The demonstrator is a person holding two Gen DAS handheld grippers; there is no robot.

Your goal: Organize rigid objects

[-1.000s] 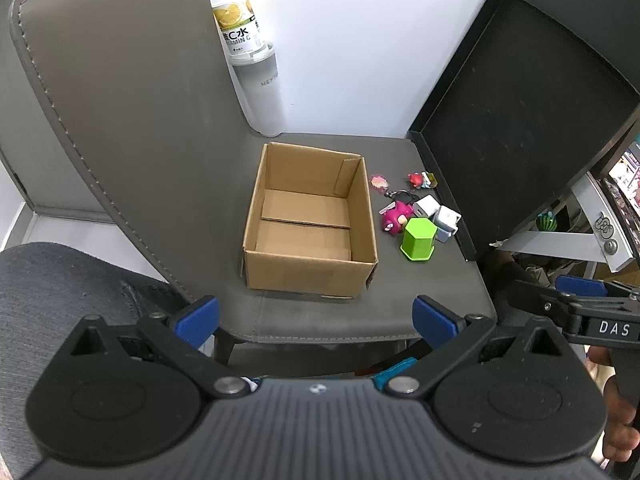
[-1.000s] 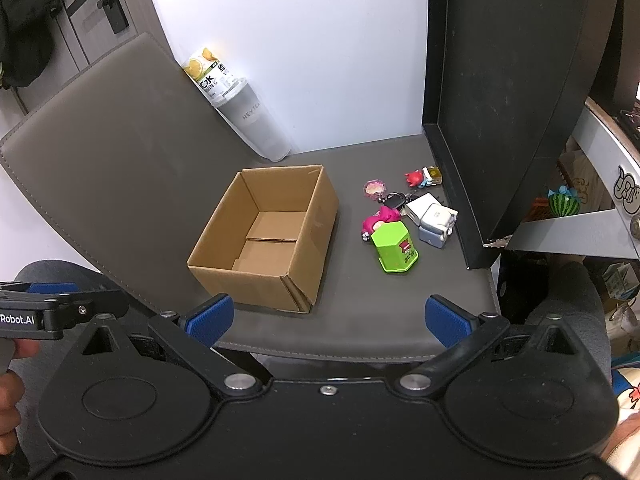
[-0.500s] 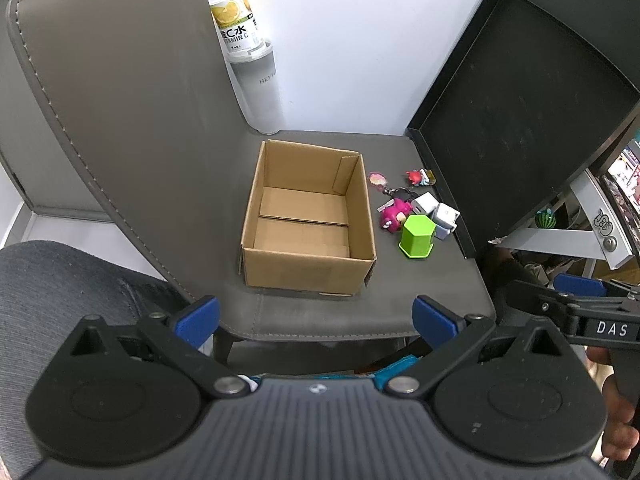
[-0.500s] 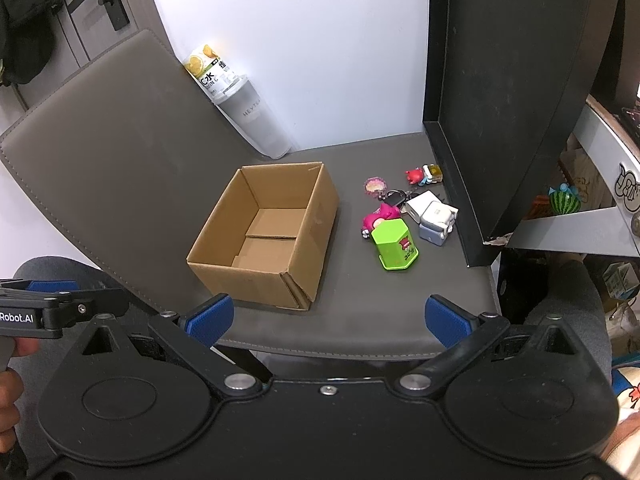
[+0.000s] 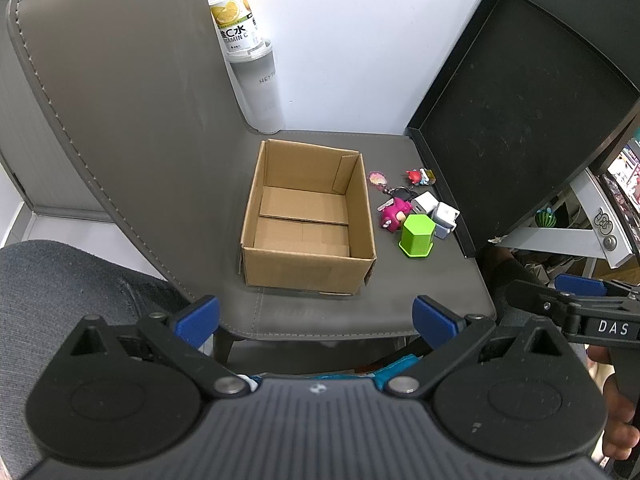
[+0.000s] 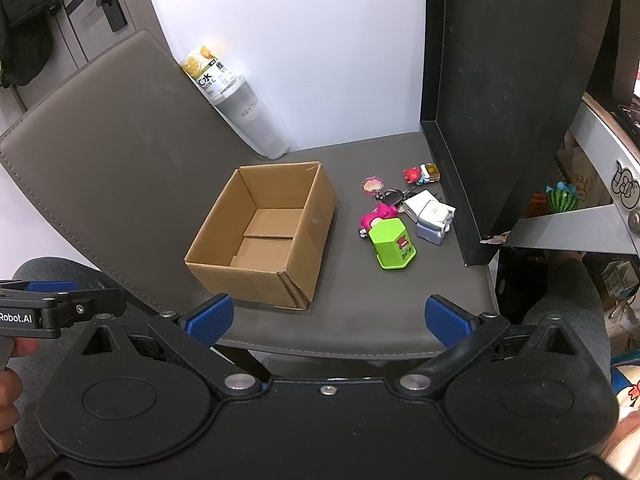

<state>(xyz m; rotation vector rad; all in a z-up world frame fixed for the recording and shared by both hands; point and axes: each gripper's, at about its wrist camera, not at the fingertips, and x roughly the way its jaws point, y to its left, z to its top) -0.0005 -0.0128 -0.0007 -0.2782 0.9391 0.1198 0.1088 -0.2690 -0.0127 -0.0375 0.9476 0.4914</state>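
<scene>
An empty cardboard box [image 5: 308,216] [image 6: 264,232] stands open on a grey chair seat [image 5: 400,304] [image 6: 380,304]. To its right lies a cluster of small items: a green hexagonal container [image 5: 417,236] [image 6: 392,243], a pink toy figure [image 5: 394,214] [image 6: 374,218], white charger cubes [image 5: 438,214] [image 6: 430,216], a red figurine [image 5: 418,176] [image 6: 418,173], a pink keyring charm [image 5: 378,179] [image 6: 372,185]. My left gripper [image 5: 316,316] and right gripper [image 6: 328,316] hang open in front of the seat's near edge, both holding nothing.
A tall tumbler with a lemon-label can on top [image 5: 256,76] [image 6: 240,112] stands at the seat's back. The grey chair back [image 5: 120,100] rises on the left. A black panel [image 5: 520,120] [image 6: 500,100] leans along the right edge. Shelf clutter lies beyond it.
Both views have shifted only slightly; the box and items sit a touch lower in the frame. Nothing on the seat has moved, and both grippers stay open.
</scene>
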